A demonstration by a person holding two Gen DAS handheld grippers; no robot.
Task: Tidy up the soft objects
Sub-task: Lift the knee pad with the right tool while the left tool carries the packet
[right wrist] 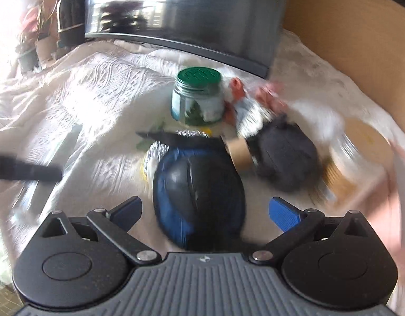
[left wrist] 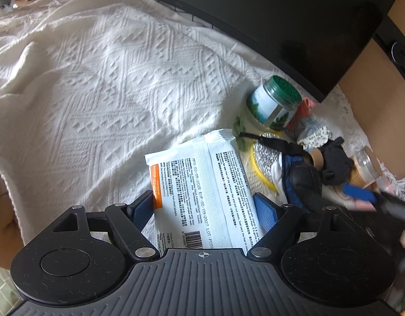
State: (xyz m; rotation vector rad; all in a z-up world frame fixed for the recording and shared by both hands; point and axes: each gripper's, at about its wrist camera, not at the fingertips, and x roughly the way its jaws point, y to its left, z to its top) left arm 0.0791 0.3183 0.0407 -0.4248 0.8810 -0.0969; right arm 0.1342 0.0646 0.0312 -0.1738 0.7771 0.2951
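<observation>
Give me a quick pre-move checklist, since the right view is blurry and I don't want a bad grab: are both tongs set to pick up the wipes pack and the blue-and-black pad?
1. Left tongs open around the wipes pack: ok, the pack lies between the fingers.
2. Left fingers closed on the pack: not ok, gaps show on both sides.
3. Right tongs open and lined up with the blue-and-black pad: ok, the pad sits between the fingers.
4. Right view steady: not ok, strong motion blur.
5. Green-lidded jar clear of the pad: cannot tell; it stands behind, with a black strap between.
6. Cardboard roll clear of the pad: not ok; it seems to touch its far edge.
</observation>
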